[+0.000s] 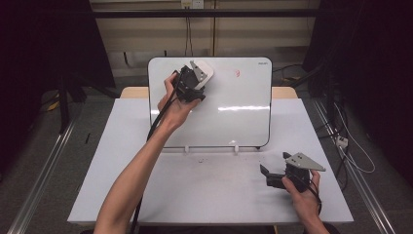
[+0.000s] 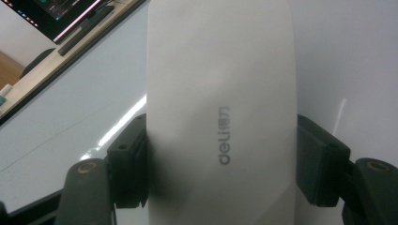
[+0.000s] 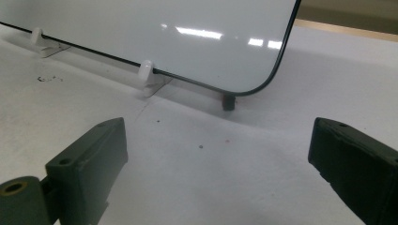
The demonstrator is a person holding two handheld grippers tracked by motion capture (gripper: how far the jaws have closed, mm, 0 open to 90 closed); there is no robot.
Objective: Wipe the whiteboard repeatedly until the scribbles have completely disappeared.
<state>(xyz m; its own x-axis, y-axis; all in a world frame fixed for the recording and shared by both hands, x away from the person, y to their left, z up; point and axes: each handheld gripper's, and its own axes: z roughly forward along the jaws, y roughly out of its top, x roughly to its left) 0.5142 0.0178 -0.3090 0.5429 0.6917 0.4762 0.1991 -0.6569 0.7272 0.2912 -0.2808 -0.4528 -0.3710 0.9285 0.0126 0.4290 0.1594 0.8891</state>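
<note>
At the near right corner of the table (image 1: pixel 209 195), my right gripper (image 1: pixel 271 176) rests low with its jaws spread wide and nothing between them; in the right gripper view bare tabletop lies between the two black pads (image 3: pixel 91 159). It has open room on all sides, but the table's right edge and near edge are close behind it, so I'd judge a careless pull back could carry it off the surface or snag its cable.

Further out, the whiteboard (image 1: pixel 234 117) stands tilted on two small white feet (image 3: pixel 150 77). Risk here: pressing too hard on the board could tip it backward or skid it on those feet, since nothing braces it and the right gripper is well apart from it.

Farthest, at the board's upper left corner, my left gripper (image 1: pixel 195 78) is clamped on the white eraser (image 2: pixel 220 93), jaws pressing both long sides, eraser against the board face. The red mark (image 1: pixel 237 73) sits to its right near the top edge, not yet wiped. I judge the grip sits low on the eraser, so a sideways sweep could twist it out of the pads. The top edge is close; sweeping high would run the eraser off the board. Plenty of clear board lies below and to the right for strokes.
</note>
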